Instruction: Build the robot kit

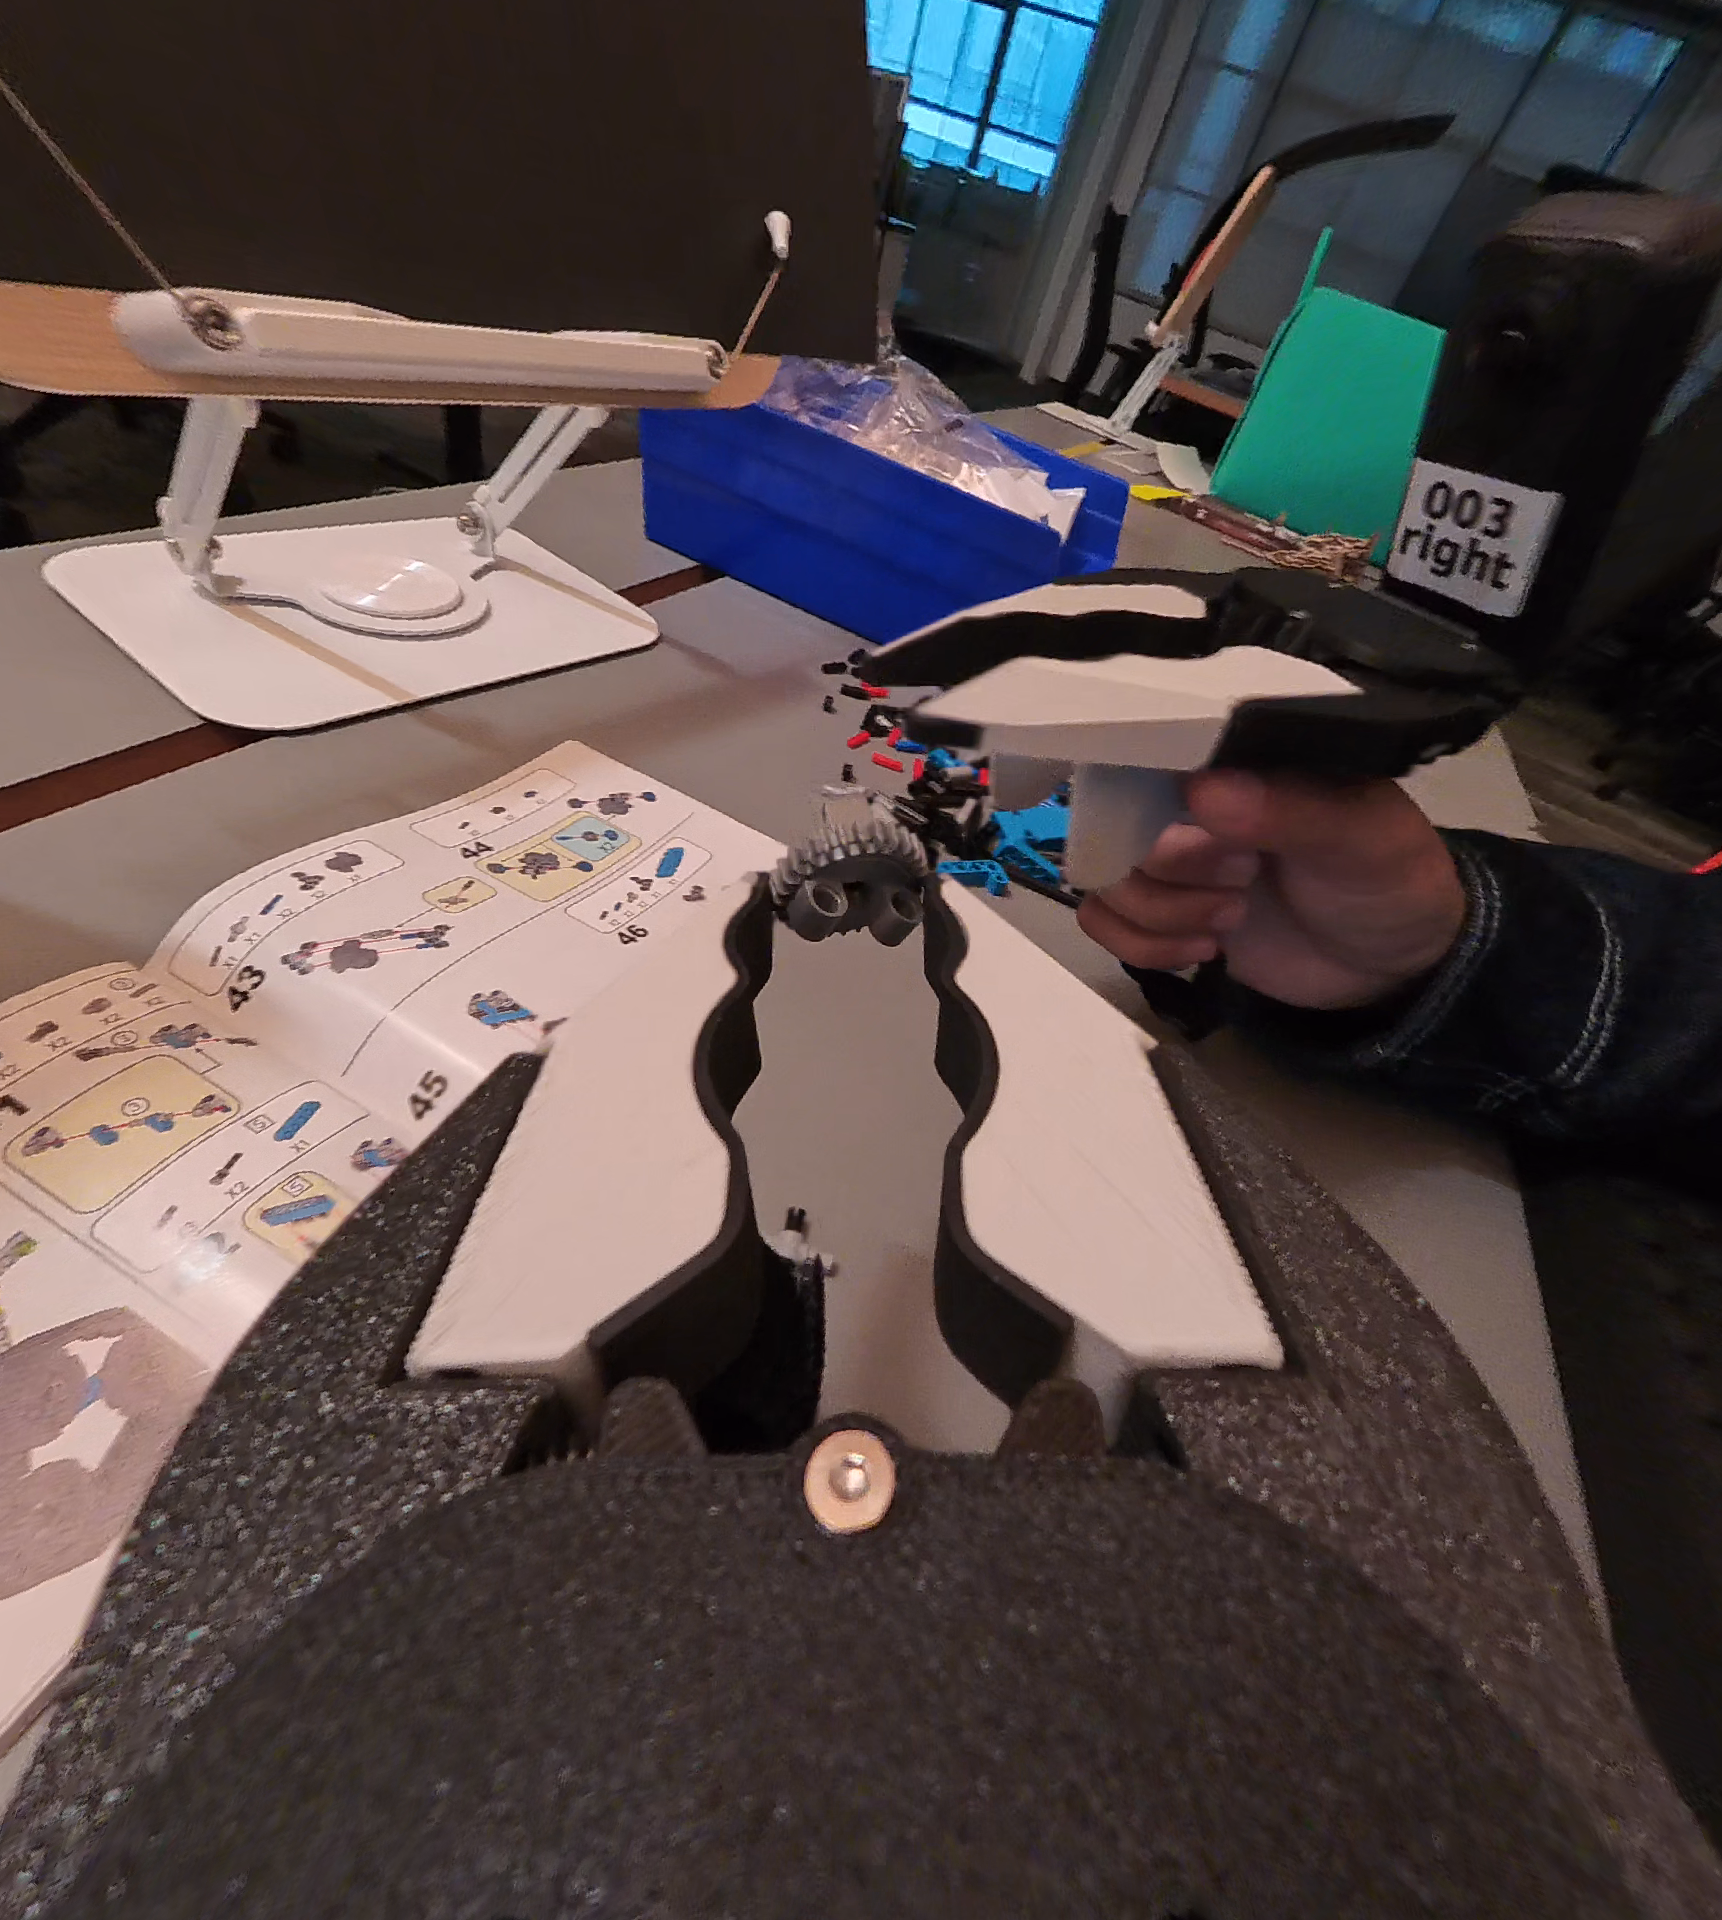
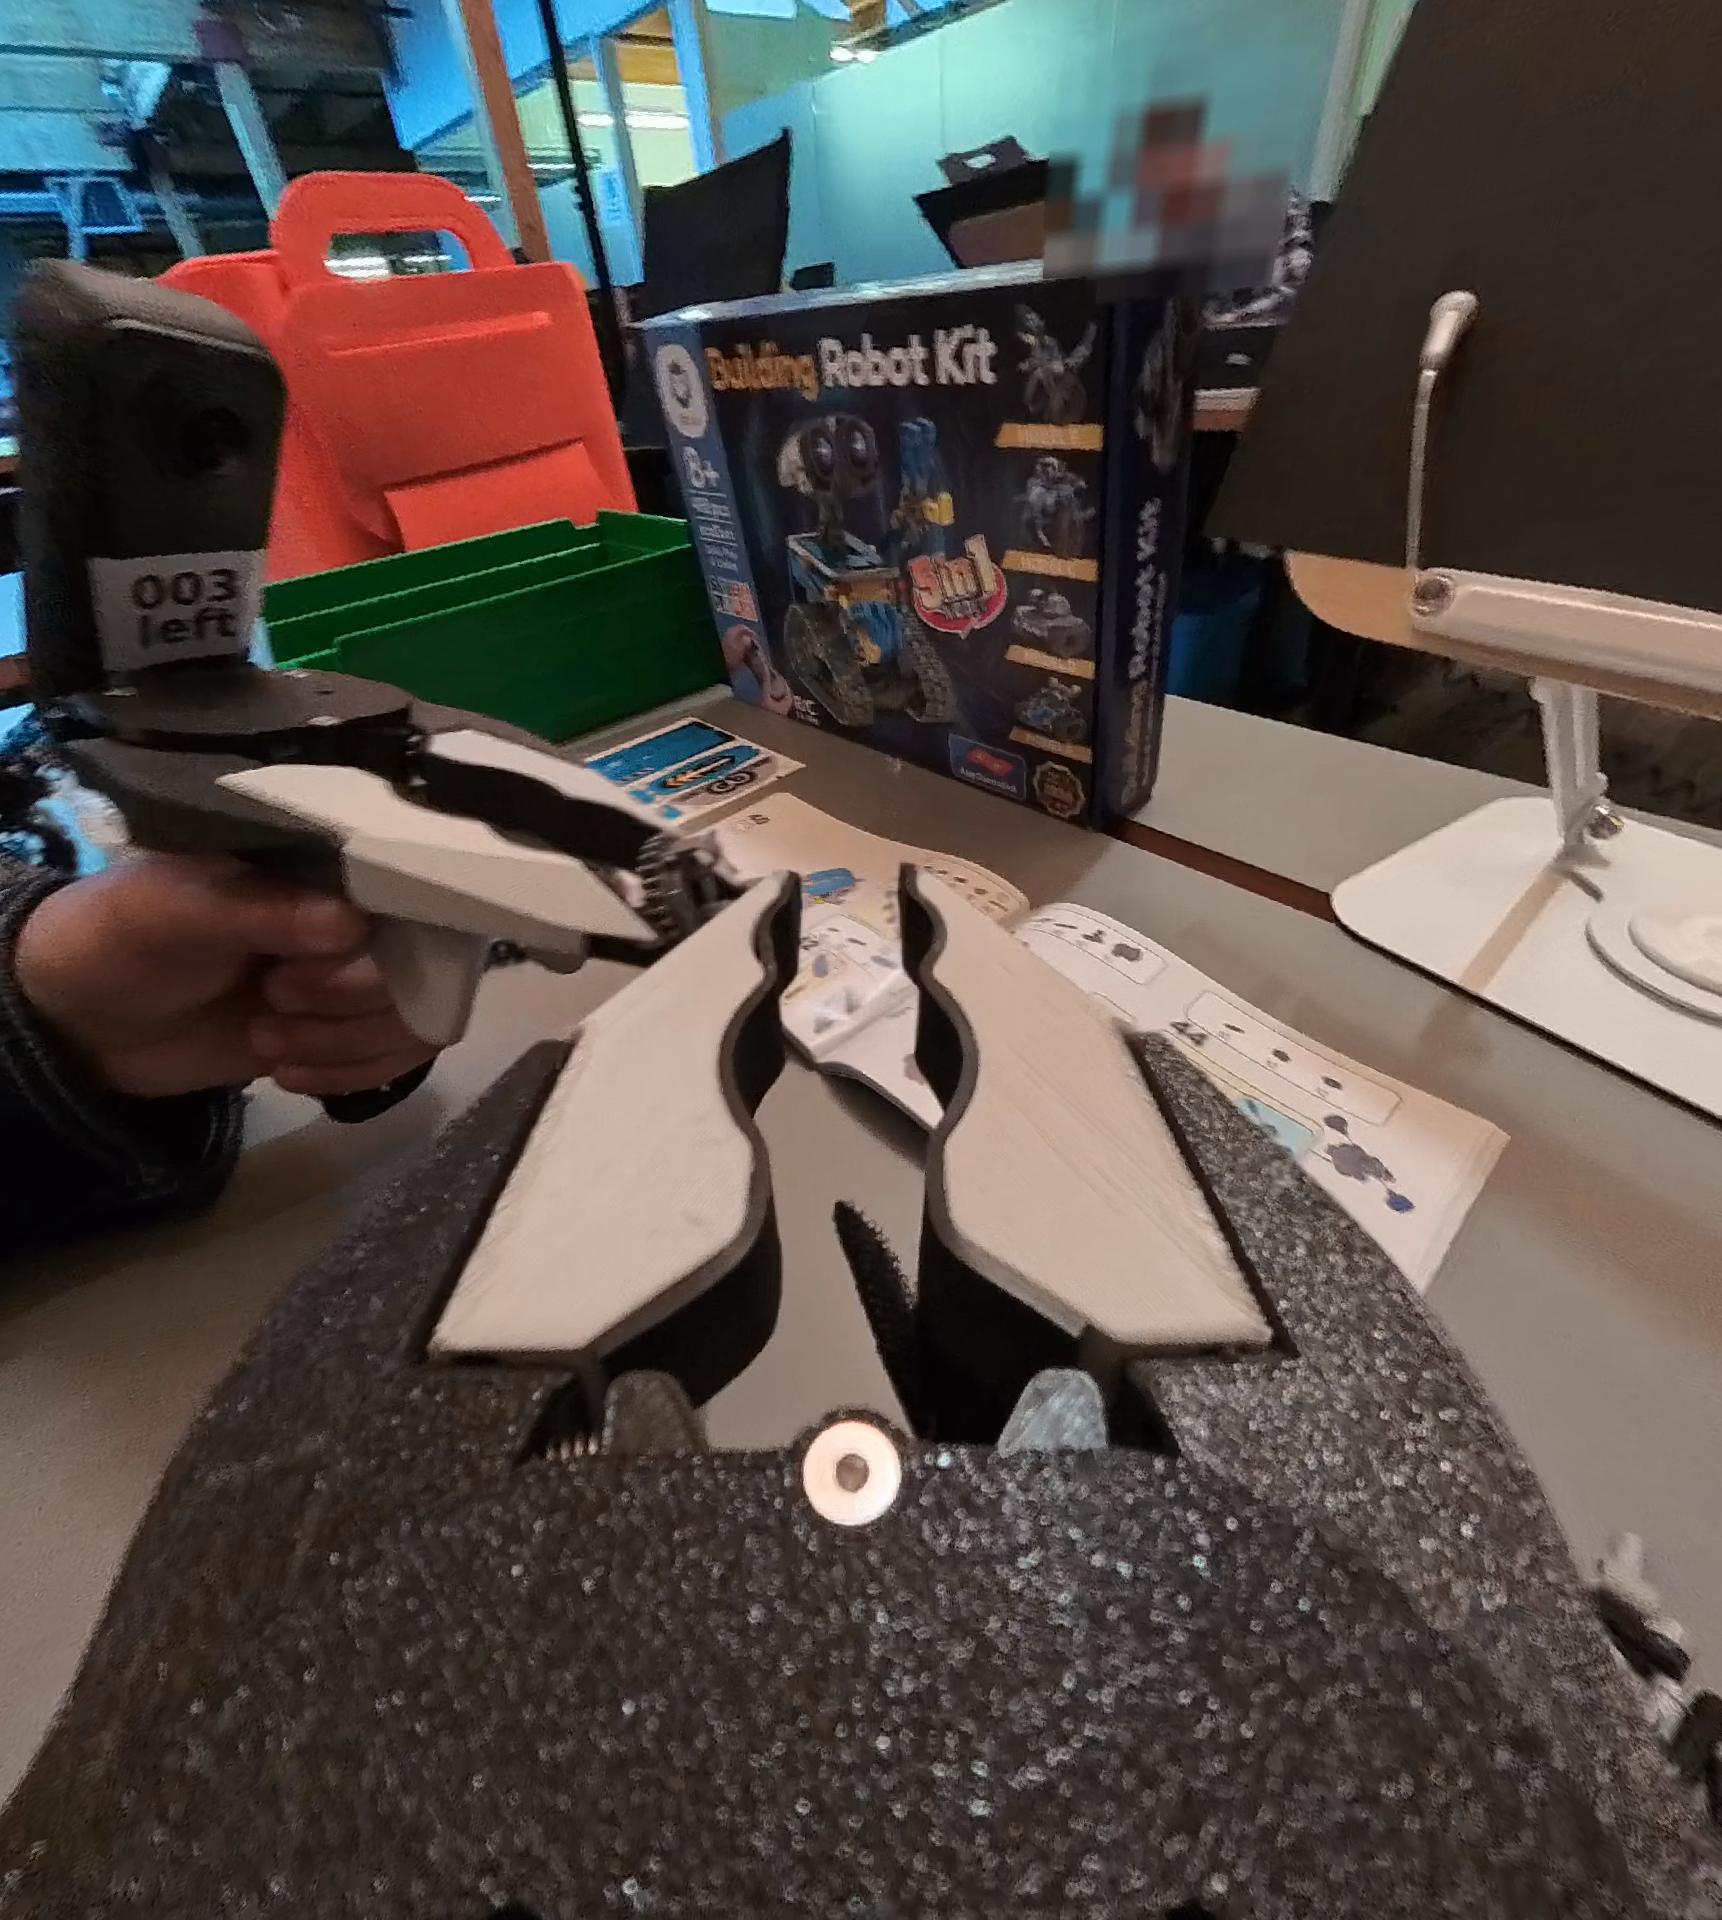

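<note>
My left gripper (image 1: 846, 906) is shut on a small grey gear assembly (image 1: 841, 868), held at the fingertips above the table. It also shows in the right wrist view (image 2: 675, 883), with the gear assembly (image 2: 662, 871) dark between its tips and a hand holding it. My right gripper (image 2: 849, 899) has its jaws a little apart with nothing between them, and its tips are close to the right of the left gripper's tips. In the left wrist view the right gripper (image 1: 893, 691) hovers over a pile of small black, red and blue parts (image 1: 924, 774).
An open instruction booklet (image 1: 317, 987) (image 2: 1148, 1029) lies on the grey table. Behind it stand a white stand (image 1: 348, 613) (image 2: 1615, 935), a blue bin (image 1: 867, 509), a kit box (image 2: 940, 540), a green bin (image 2: 504, 623), an orange case (image 2: 441, 395) and a sticker sheet (image 2: 691, 774). Tip to tip, the grippers are about 5 centimeters apart.
</note>
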Demonstrator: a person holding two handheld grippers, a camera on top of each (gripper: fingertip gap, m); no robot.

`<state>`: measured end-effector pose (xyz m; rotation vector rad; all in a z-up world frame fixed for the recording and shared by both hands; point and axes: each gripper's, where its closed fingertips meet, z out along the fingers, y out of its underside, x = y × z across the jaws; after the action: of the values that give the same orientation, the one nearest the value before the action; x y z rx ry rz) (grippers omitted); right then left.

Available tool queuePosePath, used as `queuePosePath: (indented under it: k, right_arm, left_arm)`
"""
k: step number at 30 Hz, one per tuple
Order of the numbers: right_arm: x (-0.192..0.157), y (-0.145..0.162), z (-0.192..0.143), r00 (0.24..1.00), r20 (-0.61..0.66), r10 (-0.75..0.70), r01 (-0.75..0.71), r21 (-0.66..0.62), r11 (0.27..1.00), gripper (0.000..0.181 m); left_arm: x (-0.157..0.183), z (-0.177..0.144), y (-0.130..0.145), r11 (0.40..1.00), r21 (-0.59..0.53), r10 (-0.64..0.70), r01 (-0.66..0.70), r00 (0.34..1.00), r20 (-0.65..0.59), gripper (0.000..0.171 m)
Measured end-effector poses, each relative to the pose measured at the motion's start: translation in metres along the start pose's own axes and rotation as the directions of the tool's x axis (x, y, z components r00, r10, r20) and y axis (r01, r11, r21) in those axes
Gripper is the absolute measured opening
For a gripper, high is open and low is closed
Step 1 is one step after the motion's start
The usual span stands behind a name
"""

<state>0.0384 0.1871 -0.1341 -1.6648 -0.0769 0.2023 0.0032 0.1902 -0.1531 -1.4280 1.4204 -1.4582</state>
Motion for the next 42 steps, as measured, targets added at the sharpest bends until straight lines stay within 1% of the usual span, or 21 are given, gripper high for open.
queuePosePath:
  k: [1,2,4,6,9,12,15,16,19,20,21,22,23,24,25,26,29,32,37,40,42]
  right_arm:
    - [0.004,0.001,0.000,1.000,-0.013,0.012,-0.012,-0.001,1.000,0.017]
    - [0.004,0.001,0.000,1.000,0.002,0.030,-0.030,-0.004,1.000,0.017]
    - [-0.003,0.003,0.002,0.995,0.059,0.080,-0.079,-0.016,0.997,0.020]
    - [-0.010,0.010,0.005,0.979,0.119,0.164,-0.160,-0.050,0.986,0.021]
    - [-0.018,0.017,0.009,0.923,0.205,0.325,-0.314,-0.086,0.945,0.022]
    - [-0.026,0.016,0.010,0.850,0.291,0.439,-0.426,-0.108,0.898,0.021]
    - [-0.033,0.013,0.010,0.746,0.371,0.553,-0.545,-0.137,0.827,0.022]
    - [-0.034,0.010,0.009,0.689,0.403,0.602,-0.603,-0.142,0.785,0.021]
    - [-0.035,0.003,0.006,0.480,0.493,0.725,-0.748,-0.201,0.633,0.021]
    - [-0.034,0.003,0.006,0.435,0.504,0.746,-0.772,-0.217,0.597,0.021]
    - [-0.034,0.003,0.006,0.409,0.511,0.756,-0.786,-0.223,0.576,0.019]
    - [-0.033,0.003,0.006,0.397,0.512,0.761,-0.793,-0.226,0.566,0.018]
    - [-0.032,0.005,0.007,0.403,0.506,0.763,-0.791,-0.226,0.568,0.015]
    - [-0.031,0.007,0.008,0.424,0.493,0.760,-0.784,-0.220,0.580,0.014]
    - [-0.030,0.010,0.009,0.449,0.475,0.757,-0.776,-0.212,0.594,0.019]
    - [-0.028,0.011,0.010,0.469,0.462,0.753,-0.770,-0.202,0.605,0.021]
    - [-0.033,0.010,0.009,0.470,0.476,0.743,-0.756,-0.216,0.617,0.017]
    - [-0.033,0.011,0.009,0.490,0.466,0.737,-0.748,-0.210,0.630,0.013]
    - [-0.036,0.009,0.008,0.531,0.466,0.707,-0.718,-0.195,0.668,0.014]
    - [-0.034,0.008,0.007,0.506,0.471,0.723,-0.737,-0.199,0.646,0.020]
    - [-0.033,0.008,0.007,0.487,0.473,0.734,-0.752,-0.201,0.628,0.020]
  left_arm:
    - [0.002,0.001,0.000,1.000,0.002,-0.003,0.003,1.000,-0.013,0.028]
    - [0.003,0.002,0.000,1.000,0.001,-0.008,0.008,1.000,-0.015,0.028]
    - [0.001,0.003,0.005,1.000,-0.028,-0.003,0.003,1.000,0.003,0.028]
    - [-0.003,0.005,0.010,0.998,-0.062,0.028,-0.026,0.999,0.037,0.028]
    - [-0.004,0.006,0.013,0.995,-0.092,0.049,-0.043,0.997,0.065,0.028]
    - [-0.005,0.006,0.013,0.993,-0.106,0.068,-0.059,0.994,0.082,0.028]
    - [-0.005,0.006,0.014,0.990,-0.116,0.096,-0.085,0.992,0.088,0.028]
    - [-0.004,0.006,0.013,0.989,-0.115,0.102,-0.091,0.991,0.087,0.028]
    - [-0.002,0.006,0.012,0.987,-0.114,0.119,-0.109,0.989,0.088,0.028]
    - [-0.001,0.006,0.011,0.986,-0.113,0.129,-0.119,0.988,0.086,0.028]
    - [0.000,0.006,0.011,0.985,-0.114,0.141,-0.131,0.986,0.090,0.028]
    - [0.000,0.006,0.011,0.983,-0.117,0.153,-0.141,0.984,0.094,0.028]
    - [0.000,0.006,0.011,0.982,-0.119,0.160,-0.148,0.982,0.097,0.028]
    - [0.000,0.007,0.011,0.981,-0.122,0.165,-0.153,0.982,0.096,0.028]
    - [0.000,0.007,0.011,0.980,-0.123,0.168,-0.155,0.981,0.097,0.028]
    - [0.000,0.007,0.011,0.980,-0.124,0.170,-0.157,0.980,0.099,0.028]
    - [0.002,0.008,0.013,0.979,-0.129,0.171,-0.159,0.981,0.090,0.028]
    - [0.003,0.008,0.014,0.978,-0.131,0.172,-0.160,0.982,0.084,0.028]
    - [0.005,0.007,0.013,0.973,-0.130,0.204,-0.193,0.976,0.081,0.028]
    - [0.006,0.008,0.012,0.972,-0.124,0.211,-0.200,0.974,0.082,0.028]
    - [0.006,0.008,0.012,0.972,-0.123,0.208,-0.198,0.975,0.080,0.028]
